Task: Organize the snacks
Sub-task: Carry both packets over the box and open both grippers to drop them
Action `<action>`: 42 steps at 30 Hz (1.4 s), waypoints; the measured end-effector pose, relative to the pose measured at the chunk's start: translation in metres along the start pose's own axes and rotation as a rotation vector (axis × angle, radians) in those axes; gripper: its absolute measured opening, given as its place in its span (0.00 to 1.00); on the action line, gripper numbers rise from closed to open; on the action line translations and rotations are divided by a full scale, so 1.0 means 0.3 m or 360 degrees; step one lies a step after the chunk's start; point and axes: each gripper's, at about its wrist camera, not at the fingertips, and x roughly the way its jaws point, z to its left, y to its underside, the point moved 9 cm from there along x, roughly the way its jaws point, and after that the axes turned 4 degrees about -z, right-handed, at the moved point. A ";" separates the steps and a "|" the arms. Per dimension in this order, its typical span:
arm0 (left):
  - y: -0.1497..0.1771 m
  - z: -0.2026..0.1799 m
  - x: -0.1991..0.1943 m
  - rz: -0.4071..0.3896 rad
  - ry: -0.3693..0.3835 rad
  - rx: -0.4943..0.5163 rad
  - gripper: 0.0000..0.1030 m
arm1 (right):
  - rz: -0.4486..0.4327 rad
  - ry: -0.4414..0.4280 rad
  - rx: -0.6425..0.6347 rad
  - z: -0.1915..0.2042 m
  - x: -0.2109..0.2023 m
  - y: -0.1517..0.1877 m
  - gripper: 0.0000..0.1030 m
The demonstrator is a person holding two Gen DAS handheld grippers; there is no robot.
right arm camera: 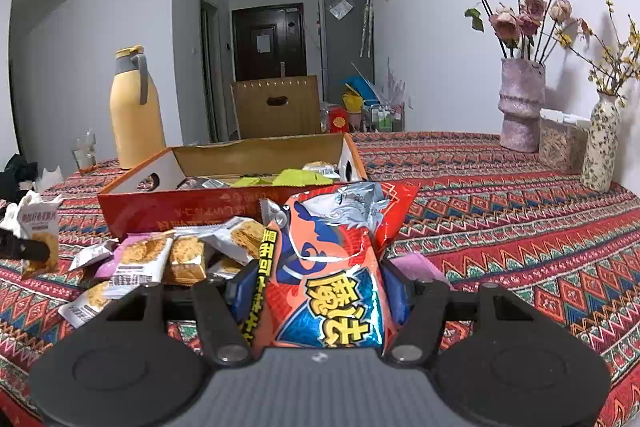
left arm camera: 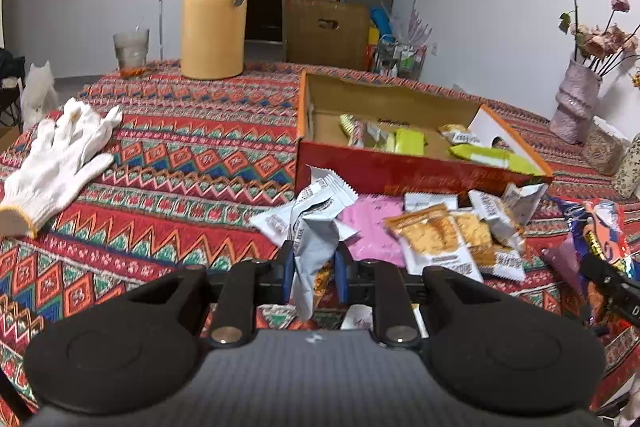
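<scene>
Big yellow "魔法" — on the red-blue snack bag (right arm camera: 328, 287)

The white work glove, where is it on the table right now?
In the left wrist view the white work glove lies flat on the patterned tablecloth at far left, apart from the snack pile, well left of the orange cardboard box.

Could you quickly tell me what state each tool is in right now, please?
Left tool: closed on a grey-white snack packet.
Right tool: closed on a red and blue snack bag.
</scene>
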 end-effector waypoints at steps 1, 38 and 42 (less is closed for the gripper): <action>-0.010 -0.009 -0.001 -0.0011 0.0008 0.0005 0.20 | -0.0008 -0.0005 -0.0006 0.005 -0.002 -0.005 0.60; -0.388 -0.244 0.396 -0.0178 0.0045 0.0084 0.20 | -0.0155 -0.0148 0.0016 0.137 0.514 -0.383 0.60; -0.355 -0.212 0.472 -0.0072 0.0045 0.0052 0.20 | -0.0078 -0.0156 0.0039 0.123 0.575 -0.336 0.60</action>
